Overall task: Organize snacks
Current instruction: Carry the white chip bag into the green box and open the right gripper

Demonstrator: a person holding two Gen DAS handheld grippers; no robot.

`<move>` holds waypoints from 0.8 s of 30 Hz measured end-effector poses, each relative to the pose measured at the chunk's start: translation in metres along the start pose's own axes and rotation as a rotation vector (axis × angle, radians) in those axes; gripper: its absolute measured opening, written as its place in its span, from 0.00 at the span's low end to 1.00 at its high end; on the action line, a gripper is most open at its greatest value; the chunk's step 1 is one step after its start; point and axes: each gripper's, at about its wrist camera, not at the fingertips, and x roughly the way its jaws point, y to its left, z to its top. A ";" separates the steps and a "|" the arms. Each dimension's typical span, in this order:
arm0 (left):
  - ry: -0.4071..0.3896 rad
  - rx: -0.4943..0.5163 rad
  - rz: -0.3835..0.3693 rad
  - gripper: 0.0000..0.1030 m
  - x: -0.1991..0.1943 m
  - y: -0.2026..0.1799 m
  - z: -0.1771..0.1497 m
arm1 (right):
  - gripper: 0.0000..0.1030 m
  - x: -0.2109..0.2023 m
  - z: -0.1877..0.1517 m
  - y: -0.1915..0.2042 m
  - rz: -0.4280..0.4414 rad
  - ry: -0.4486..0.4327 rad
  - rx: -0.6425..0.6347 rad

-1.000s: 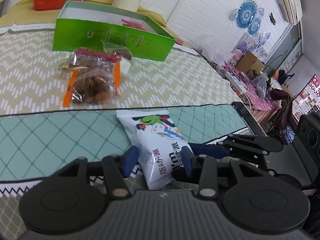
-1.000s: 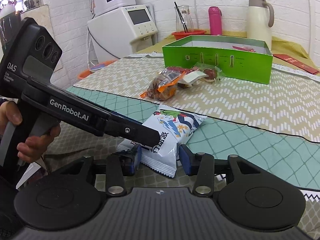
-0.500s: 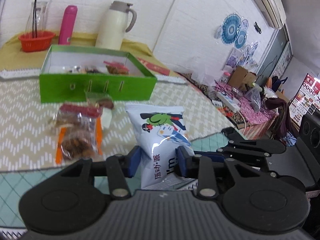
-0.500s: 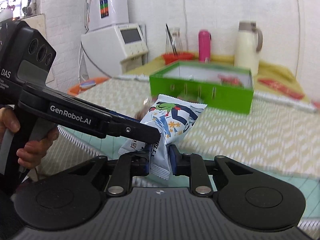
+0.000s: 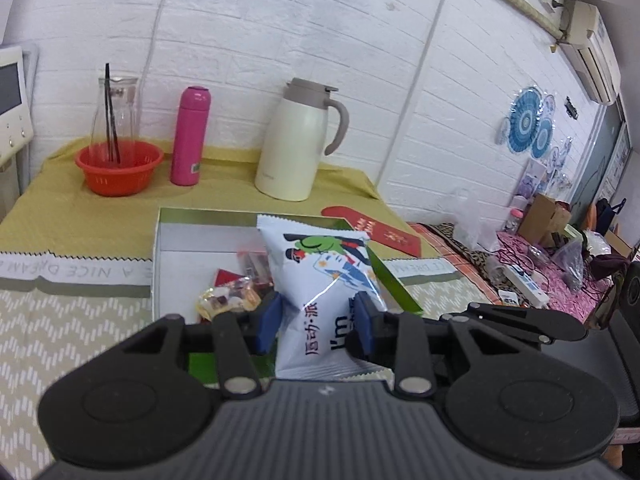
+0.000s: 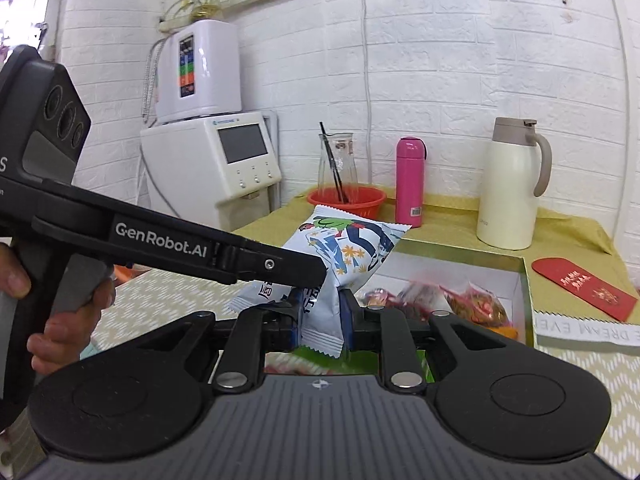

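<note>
A white snack bag [image 5: 320,292] with a green cartoon print is held by both grippers at once, lifted over the green box [image 5: 394,280] with a white inside. My left gripper [image 5: 318,320] is shut on the bag's lower part. My right gripper [image 6: 320,320] is shut on the same bag [image 6: 344,248] at its lower corner. Several wrapped snacks [image 5: 228,296] lie inside the box; they also show in the right wrist view [image 6: 472,304]. The left gripper's body [image 6: 160,240] crosses the right wrist view.
Behind the box stand a cream thermos jug [image 5: 298,140], a pink bottle [image 5: 190,136] and an orange basket [image 5: 120,164] holding a glass carafe. A red envelope [image 5: 372,230] lies to the box's right. A white appliance [image 6: 212,168] stands at the back left.
Both grippers closed on the bag, lifted it off the teal mat and carried it forward over the green box. The loose snack packs in front of the box have dropped out of view.
</note>
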 end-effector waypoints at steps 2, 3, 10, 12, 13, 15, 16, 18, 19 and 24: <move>0.018 -0.021 0.009 0.32 0.017 0.015 0.008 | 0.35 0.020 0.003 -0.007 -0.003 0.013 0.020; 0.030 -0.033 0.012 0.32 0.025 0.022 0.012 | 0.35 0.029 0.004 -0.011 -0.001 0.020 0.030; 0.112 -0.099 0.037 0.31 0.082 0.062 0.025 | 0.35 0.084 0.003 -0.038 0.003 0.095 0.088; 0.129 -0.108 0.046 0.31 0.096 0.069 0.027 | 0.35 0.097 0.002 -0.044 0.005 0.116 0.103; 0.137 -0.108 0.052 0.31 0.103 0.072 0.028 | 0.35 0.103 0.002 -0.047 0.006 0.125 0.110; 0.149 -0.111 0.061 0.31 0.114 0.077 0.030 | 0.35 0.114 0.003 -0.053 0.007 0.143 0.120; 0.157 -0.113 0.065 0.31 0.120 0.080 0.031 | 0.35 0.118 0.003 -0.055 0.005 0.149 0.118; 0.173 -0.116 0.067 0.31 0.131 0.084 0.032 | 0.35 0.127 0.003 -0.057 -0.003 0.173 0.105; 0.179 -0.116 0.069 0.31 0.136 0.086 0.033 | 0.35 0.132 0.003 -0.058 -0.012 0.187 0.095; 0.179 -0.087 0.089 0.35 0.148 0.088 0.036 | 0.37 0.143 0.005 -0.058 -0.050 0.208 0.014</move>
